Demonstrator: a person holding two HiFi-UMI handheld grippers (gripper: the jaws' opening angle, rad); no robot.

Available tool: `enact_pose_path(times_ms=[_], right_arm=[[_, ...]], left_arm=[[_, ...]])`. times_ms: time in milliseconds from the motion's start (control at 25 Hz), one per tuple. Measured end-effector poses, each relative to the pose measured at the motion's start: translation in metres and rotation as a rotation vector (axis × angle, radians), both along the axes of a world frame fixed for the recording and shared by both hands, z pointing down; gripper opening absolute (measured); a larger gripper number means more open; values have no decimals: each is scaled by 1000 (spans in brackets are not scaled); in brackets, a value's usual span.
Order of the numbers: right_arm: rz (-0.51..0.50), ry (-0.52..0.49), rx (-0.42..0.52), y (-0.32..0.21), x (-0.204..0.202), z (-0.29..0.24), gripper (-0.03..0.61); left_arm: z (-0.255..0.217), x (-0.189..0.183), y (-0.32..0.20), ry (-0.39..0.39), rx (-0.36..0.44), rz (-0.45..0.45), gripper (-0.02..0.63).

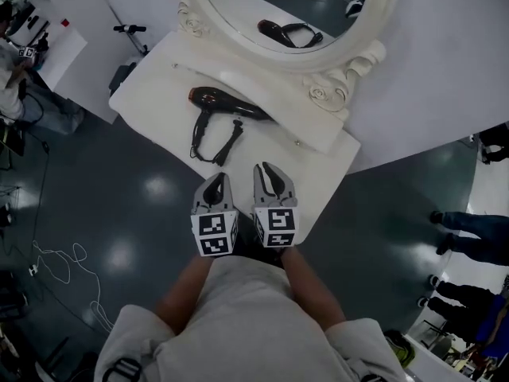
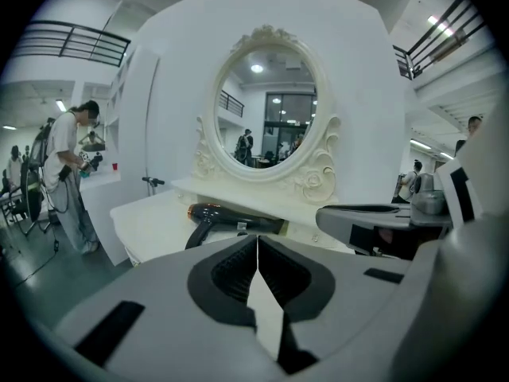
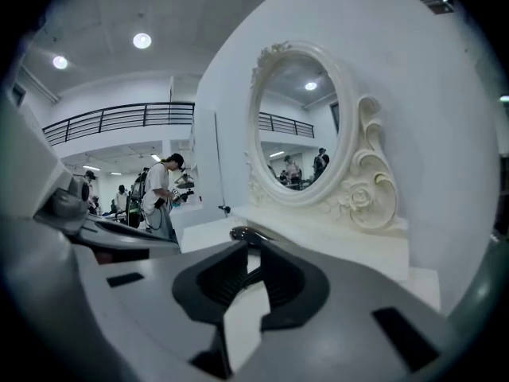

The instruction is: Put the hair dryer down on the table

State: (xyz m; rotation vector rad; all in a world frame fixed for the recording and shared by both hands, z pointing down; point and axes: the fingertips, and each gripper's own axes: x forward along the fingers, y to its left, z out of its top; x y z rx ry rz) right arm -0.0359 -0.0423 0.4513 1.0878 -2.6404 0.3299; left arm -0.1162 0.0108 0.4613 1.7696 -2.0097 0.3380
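The black hair dryer [image 1: 227, 104] lies on its side on the white dressing table [image 1: 159, 94], with its cord [image 1: 215, 146] looped toward the near edge. It also shows in the left gripper view [image 2: 235, 217], and its tip in the right gripper view [image 3: 250, 234]. Both grippers hover side by side at the table's near edge, well short of the dryer. My left gripper [image 1: 217, 180] [image 2: 258, 239] is shut with nothing in it. On my right gripper [image 1: 269, 170] [image 3: 251, 253] the jaws stand a narrow gap apart, and that gap holds nothing.
An ornate oval mirror [image 1: 286, 14] stands at the back of the table and reflects the dryer. A person [image 2: 67, 173] works at another white table [image 1: 64, 50] to the left. People's feet [image 1: 457, 229] show at the right, and cables [image 1: 64, 261] lie on the dark floor.
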Motion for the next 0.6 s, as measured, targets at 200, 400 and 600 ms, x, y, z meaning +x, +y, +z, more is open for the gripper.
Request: enact_pose_path(times_ms=[200, 400, 600], right_arm=[[-5, -41, 73, 15, 19, -26, 29], [-12, -93, 135, 33, 36, -50, 17], [-13, -115, 264, 42, 51, -93, 15]], left_arm=[[-13, 20, 11, -11, 39, -12, 11], [-34, 34, 23, -29, 107, -28, 11], [-71, 36, 27, -52, 227, -63, 11]])
